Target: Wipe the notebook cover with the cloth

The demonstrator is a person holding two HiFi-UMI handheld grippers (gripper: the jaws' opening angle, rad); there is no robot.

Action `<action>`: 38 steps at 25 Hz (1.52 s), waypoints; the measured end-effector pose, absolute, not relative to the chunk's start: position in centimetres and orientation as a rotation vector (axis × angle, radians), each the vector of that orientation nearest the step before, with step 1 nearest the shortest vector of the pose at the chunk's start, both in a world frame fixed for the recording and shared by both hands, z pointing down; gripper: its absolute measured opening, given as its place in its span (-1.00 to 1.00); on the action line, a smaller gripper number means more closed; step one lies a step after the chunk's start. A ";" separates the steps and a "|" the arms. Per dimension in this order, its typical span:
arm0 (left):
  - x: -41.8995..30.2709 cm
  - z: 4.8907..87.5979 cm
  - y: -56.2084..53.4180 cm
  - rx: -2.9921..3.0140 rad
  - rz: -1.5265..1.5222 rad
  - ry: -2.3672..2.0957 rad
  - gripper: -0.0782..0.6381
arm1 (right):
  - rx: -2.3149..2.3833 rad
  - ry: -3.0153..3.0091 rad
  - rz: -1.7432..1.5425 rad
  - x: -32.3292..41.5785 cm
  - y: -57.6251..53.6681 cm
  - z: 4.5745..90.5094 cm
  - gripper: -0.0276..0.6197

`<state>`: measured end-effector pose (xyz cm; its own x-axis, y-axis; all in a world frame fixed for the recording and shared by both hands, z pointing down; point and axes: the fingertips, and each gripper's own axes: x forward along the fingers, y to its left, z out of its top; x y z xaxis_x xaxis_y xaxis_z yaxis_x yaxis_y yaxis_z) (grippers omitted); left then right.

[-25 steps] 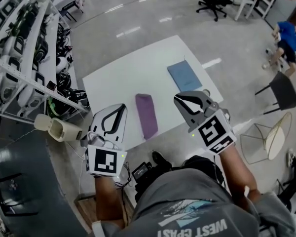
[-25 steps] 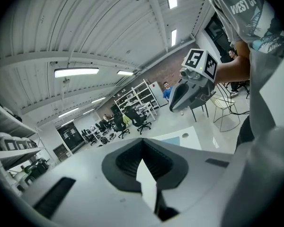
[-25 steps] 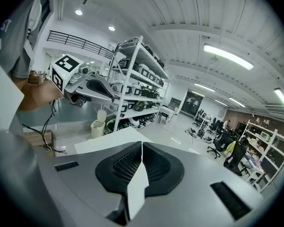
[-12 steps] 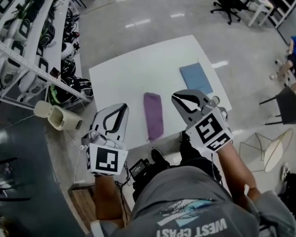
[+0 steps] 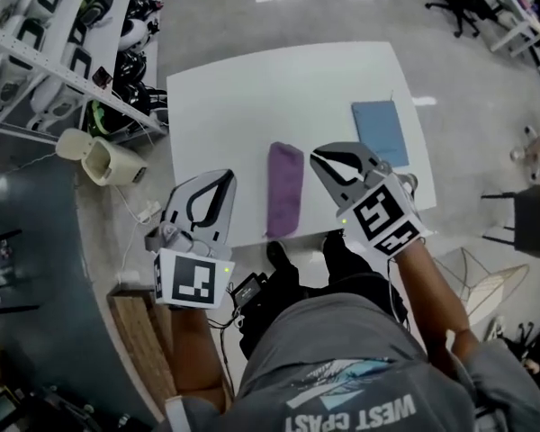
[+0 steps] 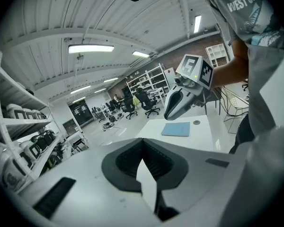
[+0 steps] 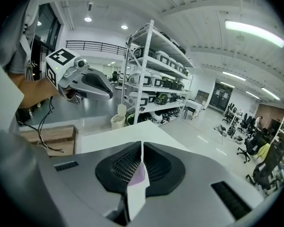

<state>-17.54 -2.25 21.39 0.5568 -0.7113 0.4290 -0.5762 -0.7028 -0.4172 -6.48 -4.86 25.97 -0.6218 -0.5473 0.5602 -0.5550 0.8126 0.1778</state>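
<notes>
Edges / room: white table (image 5: 216, 106), all four edges in head view. The purple cloth (image 5: 284, 187) lies lengthwise at table centre, its near end close to the near edge. The blue notebook (image 5: 379, 131) lies flat on the R side, just inside the R edge and well apart from the cloth. Bare tabletop btwn cloth and notebook. A wider bare area runs along the L half and the far half.

Grippers: the left gripper (image 5: 223, 176) is over the near-L corner, L of the cloth. Its jaws are together w/ nothing gripped; only a thin slit of table shows btwn them. The right gripper (image 5: 319, 157) is over the near edge, just R of the cloth, its tip btwn cloth and notebook. Its jaws are also pressed together and hold nothing; purple cloth shows through the slit in the right gripper view.

Change vs. 1 s ago: both grippers have come down and forward toward the table. Cloth and notebook pos. on the table are unchanged.

Surroundings: storage rack (image 5: 45, 34) along the L side. Beige bin (image 5: 97, 156) off the table's L edge, near the left gripper. Wooden platform (image 5: 144, 327) on the floor below it. Wire chair (image 5: 477, 273) and dark chair (image 5: 522, 219) to the R. Office chairs (image 5: 463, 3) at far R.
</notes>
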 end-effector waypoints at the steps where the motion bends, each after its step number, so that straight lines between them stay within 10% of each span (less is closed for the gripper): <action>1: -17.6 22.1 -2.3 -2.569 -0.874 1.089 -0.78 | 0.783 -2.379 0.034 -6.7 -5.0 27.0 -0.81; 38: -20.6 40.2 -3.0 -2.763 -1.077 1.250 -0.78 | 0.262 -2.121 0.252 -13.8 -2.6 54.8 -0.12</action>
<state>-20.63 -3.02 40.15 0.4754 -0.6402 0.6034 -0.6915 -0.6960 -0.1936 -13.82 -2.63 54.79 -0.5262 -0.0879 0.8458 -0.2836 0.9558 -0.0771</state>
